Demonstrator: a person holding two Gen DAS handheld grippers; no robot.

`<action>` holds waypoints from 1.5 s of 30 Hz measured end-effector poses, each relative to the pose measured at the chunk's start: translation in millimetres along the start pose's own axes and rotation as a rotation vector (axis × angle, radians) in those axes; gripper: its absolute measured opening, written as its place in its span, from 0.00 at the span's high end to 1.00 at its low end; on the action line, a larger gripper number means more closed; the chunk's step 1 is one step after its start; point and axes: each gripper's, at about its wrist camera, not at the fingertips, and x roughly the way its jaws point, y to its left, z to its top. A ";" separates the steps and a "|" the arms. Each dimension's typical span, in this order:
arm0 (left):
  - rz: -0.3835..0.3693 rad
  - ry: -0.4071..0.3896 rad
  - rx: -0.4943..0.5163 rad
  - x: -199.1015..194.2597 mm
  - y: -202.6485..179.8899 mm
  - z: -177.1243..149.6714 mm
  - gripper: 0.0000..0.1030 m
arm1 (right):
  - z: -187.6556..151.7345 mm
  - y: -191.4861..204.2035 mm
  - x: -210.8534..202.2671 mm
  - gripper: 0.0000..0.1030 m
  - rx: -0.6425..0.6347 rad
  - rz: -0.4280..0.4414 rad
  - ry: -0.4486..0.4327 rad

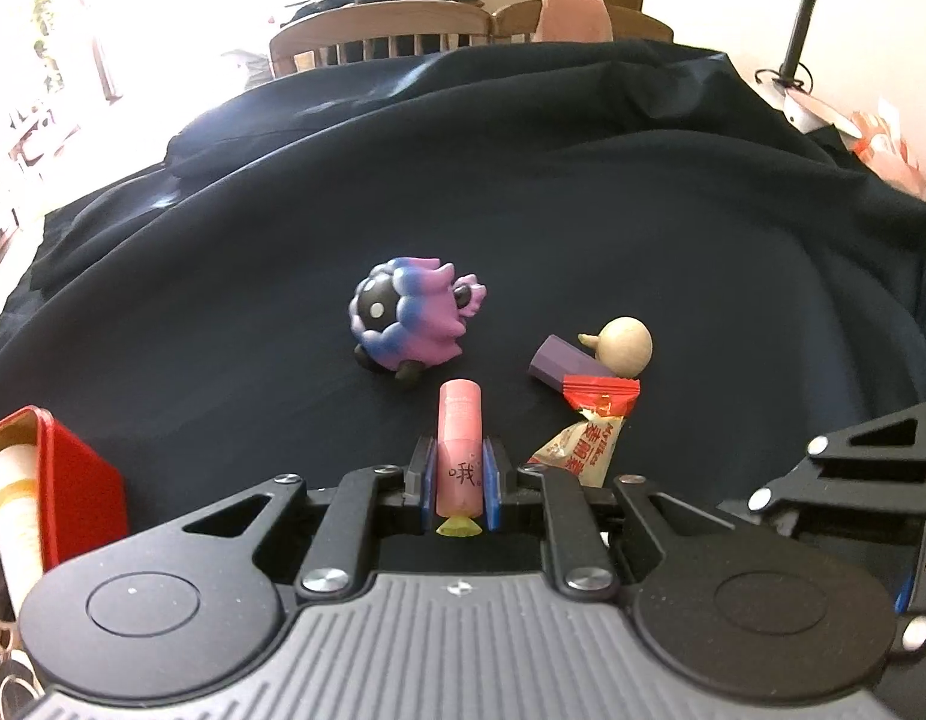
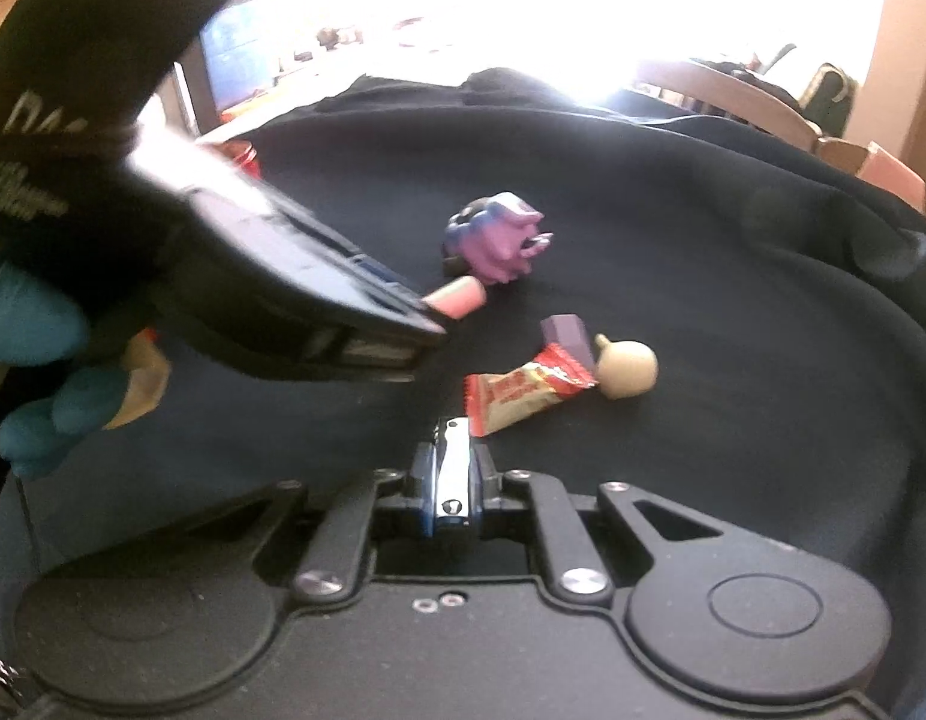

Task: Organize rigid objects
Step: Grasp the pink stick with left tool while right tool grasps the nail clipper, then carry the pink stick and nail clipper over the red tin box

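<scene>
The left gripper [image 1: 457,483] is clamped on a pink tube [image 1: 459,450], its blue pads pressing both sides while the tube's far end sticks out ahead toward the purple toy figure [image 1: 412,318]. The right gripper [image 2: 453,480] is closed on a small shiny metal clipper [image 2: 453,474], held lengthwise between its pads.

Just ahead of the right gripper lies a red-and-cream candy wrapper [image 2: 526,387], one end resting against a purple block [image 2: 564,333] and a round wooden knob [image 2: 628,369]; these three touch in a little cluster on the dark cloth [image 1: 583,210] that covers the tabletop. The purple toy figure stands apart, farther back. In the right wrist view the left gripper's body crosses the left side and hides much of the cloth there; a blue-gloved hand [image 2: 31,324] holds it. At the left edge of the left wrist view sits a red tin [image 1: 79,480] with a cream roll [image 1: 16,516] inside. A wooden chair [image 1: 379,36] and a lamp [image 1: 823,0] stand beyond the tabletop.
</scene>
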 end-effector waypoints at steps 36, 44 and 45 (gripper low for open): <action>0.001 -0.102 -0.183 -134.3 96.4 -42.6 0.85 | 67.6 80.1 -60.8 0.90 0.107 0.024 -0.173; 0.012 -0.104 -0.211 -154.2 134.9 -62.6 0.85 | 80.5 119.5 -54.7 0.90 0.085 0.031 -0.180; 0.014 -0.105 -0.213 -156.3 139.4 -64.7 0.85 | 82.5 125.0 -53.2 0.90 0.082 0.032 -0.180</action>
